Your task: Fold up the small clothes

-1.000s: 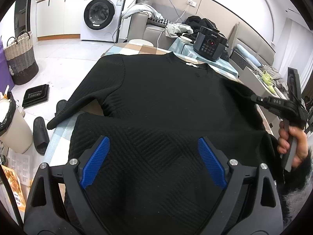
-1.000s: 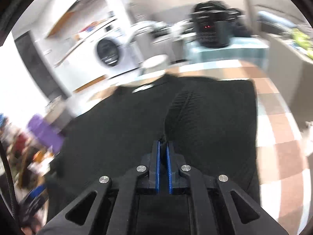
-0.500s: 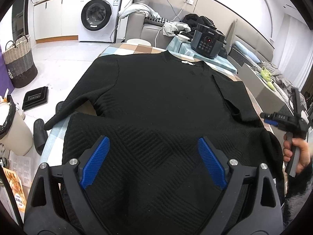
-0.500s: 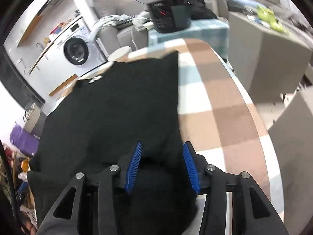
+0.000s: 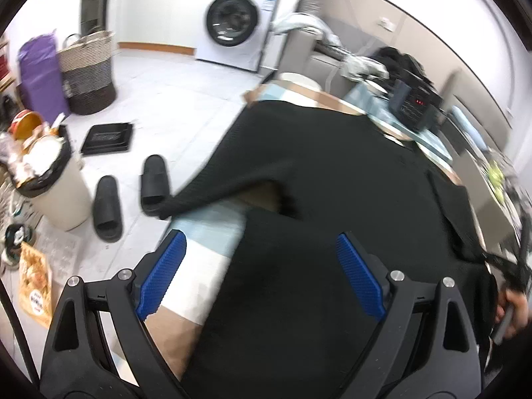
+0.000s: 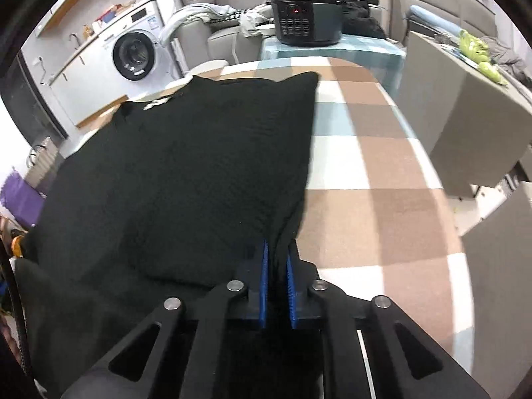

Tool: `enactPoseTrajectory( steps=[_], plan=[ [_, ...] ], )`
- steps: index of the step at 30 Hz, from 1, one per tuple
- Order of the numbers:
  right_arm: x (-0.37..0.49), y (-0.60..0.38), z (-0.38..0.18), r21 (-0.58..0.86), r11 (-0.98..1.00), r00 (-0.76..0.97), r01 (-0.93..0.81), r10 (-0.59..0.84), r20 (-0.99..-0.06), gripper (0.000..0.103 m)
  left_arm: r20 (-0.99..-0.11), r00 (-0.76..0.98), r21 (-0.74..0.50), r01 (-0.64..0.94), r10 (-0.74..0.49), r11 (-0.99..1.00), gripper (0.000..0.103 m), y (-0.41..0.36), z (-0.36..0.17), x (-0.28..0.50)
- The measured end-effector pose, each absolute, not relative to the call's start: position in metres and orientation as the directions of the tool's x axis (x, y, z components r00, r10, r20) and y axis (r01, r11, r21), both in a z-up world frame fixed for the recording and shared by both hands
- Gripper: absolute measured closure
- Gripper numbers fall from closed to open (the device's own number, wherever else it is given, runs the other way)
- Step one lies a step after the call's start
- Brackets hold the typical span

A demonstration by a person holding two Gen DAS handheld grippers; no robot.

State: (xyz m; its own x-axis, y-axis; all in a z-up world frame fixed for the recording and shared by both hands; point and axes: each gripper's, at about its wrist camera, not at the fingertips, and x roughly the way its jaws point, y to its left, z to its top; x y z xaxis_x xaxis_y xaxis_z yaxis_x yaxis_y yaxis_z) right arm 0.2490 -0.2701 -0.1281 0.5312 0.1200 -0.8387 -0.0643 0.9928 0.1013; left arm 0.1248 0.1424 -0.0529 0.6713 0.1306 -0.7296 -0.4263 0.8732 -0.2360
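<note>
Left wrist view has slid toward the table edge since a second ago, so floor and black slippers [image 5: 129,196] now fill its left side. Across the checked table [image 6: 372,153] lies the black sweater [image 6: 186,173], right side folded in. Left gripper [image 5: 262,276] gapes wide over its hem. Right gripper [image 6: 276,282] has just snapped closed, pinching the folded edge. Left view is motion-blurred

Black sweater [image 5: 332,173] flat; one sleeve folded in
</note>
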Motion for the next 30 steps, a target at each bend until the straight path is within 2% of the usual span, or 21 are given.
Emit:
enactPoseTrajectory(
  steps=[4, 6, 9, 12, 13, 18, 25, 27, 28, 29, 30],
  plan=[
    [0.244, -0.293, -0.125, 0.139, 0.990, 0.525, -0.008, 0.123, -0.842, 0.094, -0.742, 0.652, -0.244, -0.480, 0.156, 0.843, 0.012, 0.180, -0.062, 0.124],
    [0.241, -0.292, -0.120, 0.145, 0.989, 0.537, 0.000, 0.122, -0.834, 0.089, -0.755, 0.633, -0.242, -0.512, 0.171, 0.824, 0.012, 0.198, -0.068, 0.126],
    [0.231, -0.287, -0.106, 0.170, 0.985, 0.555, 0.001, 0.140, -0.820, 0.083, -0.764, 0.630, -0.305, -0.543, 0.139, 0.782, 0.012, 0.223, -0.078, 0.131],
    [0.216, -0.280, -0.088, 0.189, 0.982, 0.601, -0.010, 0.157, -0.784, 0.067, -0.768, 0.633, -0.382, -0.574, 0.096, 0.725, 0.012, 0.246, -0.088, 0.137],
    [0.211, -0.277, -0.083, 0.196, 0.980, 0.615, -0.016, 0.164, -0.772, 0.058, -0.768, 0.634, -0.393, -0.578, 0.090, 0.715, 0.012, 0.250, -0.091, 0.138],
    [0.177, -0.260, -0.058, 0.240, 0.970, 0.678, -0.046, 0.207, -0.705, 0.042, -0.777, 0.626, -0.430, -0.608, 0.070, 0.667, 0.013, 0.271, -0.110, 0.148],
    [0.151, -0.248, -0.044, 0.258, 0.964, 0.700, -0.063, 0.227, -0.677, 0.041, -0.799, 0.597, -0.525, -0.631, -0.074, 0.571, 0.032, 0.298, -0.155, 0.172],
    [0.147, -0.248, -0.045, 0.258, 0.964, 0.696, -0.058, 0.224, -0.683, 0.041, -0.785, 0.609, -0.560, -0.617, -0.115, 0.553, 0.035, 0.301, -0.164, 0.176],
    [0.148, -0.249, -0.046, 0.261, 0.964, 0.696, -0.056, 0.225, -0.682, 0.041, -0.774, 0.621, -0.579, -0.612, -0.127, 0.538, 0.039, 0.302, -0.167, 0.177],
    [0.147, -0.249, -0.048, 0.263, 0.963, 0.695, -0.050, 0.223, -0.684, 0.041, -0.763, 0.633, -0.595, -0.606, -0.132, 0.528, 0.050, 0.301, -0.167, 0.179],
    [0.147, -0.250, -0.050, 0.267, 0.963, 0.692, -0.044, 0.222, -0.687, 0.041, -0.745, 0.652, -0.615, -0.592, -0.138, 0.521, 0.056, 0.301, -0.167, 0.179]
  ],
)
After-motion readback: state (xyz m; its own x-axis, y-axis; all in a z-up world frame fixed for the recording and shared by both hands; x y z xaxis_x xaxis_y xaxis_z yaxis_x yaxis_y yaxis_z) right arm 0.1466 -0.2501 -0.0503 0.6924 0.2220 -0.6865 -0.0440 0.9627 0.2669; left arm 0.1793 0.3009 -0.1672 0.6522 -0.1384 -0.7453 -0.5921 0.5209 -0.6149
